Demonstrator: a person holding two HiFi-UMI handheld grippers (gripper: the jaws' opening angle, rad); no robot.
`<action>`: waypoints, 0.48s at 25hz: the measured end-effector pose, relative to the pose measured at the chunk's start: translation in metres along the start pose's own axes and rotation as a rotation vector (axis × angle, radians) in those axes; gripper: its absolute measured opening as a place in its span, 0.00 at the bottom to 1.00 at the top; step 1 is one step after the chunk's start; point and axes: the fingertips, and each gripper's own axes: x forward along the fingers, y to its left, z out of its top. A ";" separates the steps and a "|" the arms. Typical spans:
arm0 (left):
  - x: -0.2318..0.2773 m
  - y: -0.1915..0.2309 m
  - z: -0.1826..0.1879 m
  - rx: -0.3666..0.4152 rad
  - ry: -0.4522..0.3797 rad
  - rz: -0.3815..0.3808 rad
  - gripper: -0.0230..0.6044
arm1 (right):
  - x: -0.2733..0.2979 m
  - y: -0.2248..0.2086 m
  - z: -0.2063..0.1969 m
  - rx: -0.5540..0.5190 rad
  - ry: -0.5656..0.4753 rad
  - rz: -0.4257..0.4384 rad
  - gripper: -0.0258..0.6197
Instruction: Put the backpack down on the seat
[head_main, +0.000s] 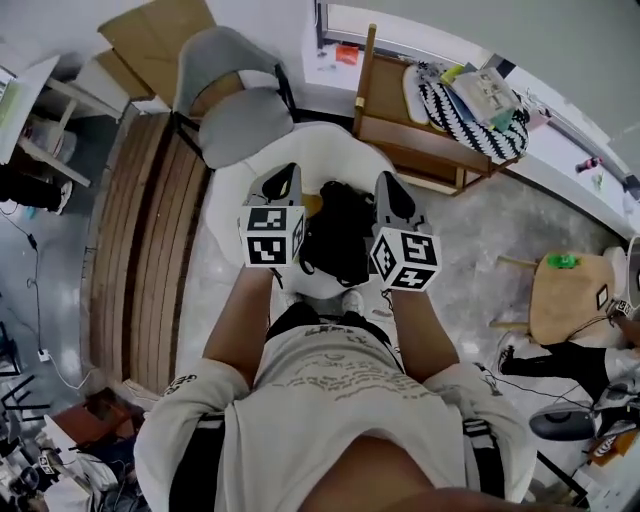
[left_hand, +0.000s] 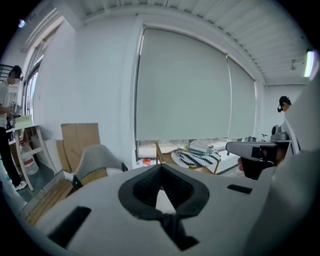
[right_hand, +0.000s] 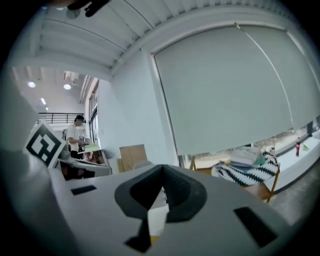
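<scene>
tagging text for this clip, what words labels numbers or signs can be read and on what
Nothing can be read for sure.
On the shirt: rows of pale print, too blurred to read.
On the left cube of the left gripper and the right cube of the right gripper: black-and-white square markers, no letters.
On the books on the wooden chair: covers too small to read.
</scene>
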 end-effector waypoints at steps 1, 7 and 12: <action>-0.009 0.002 0.016 0.002 -0.031 0.012 0.07 | -0.003 0.004 0.019 -0.010 -0.035 0.006 0.08; -0.055 0.004 0.094 0.023 -0.179 0.050 0.07 | -0.021 0.021 0.106 -0.040 -0.182 0.024 0.08; -0.078 -0.004 0.130 0.064 -0.263 0.036 0.07 | -0.030 0.041 0.135 -0.046 -0.237 0.071 0.08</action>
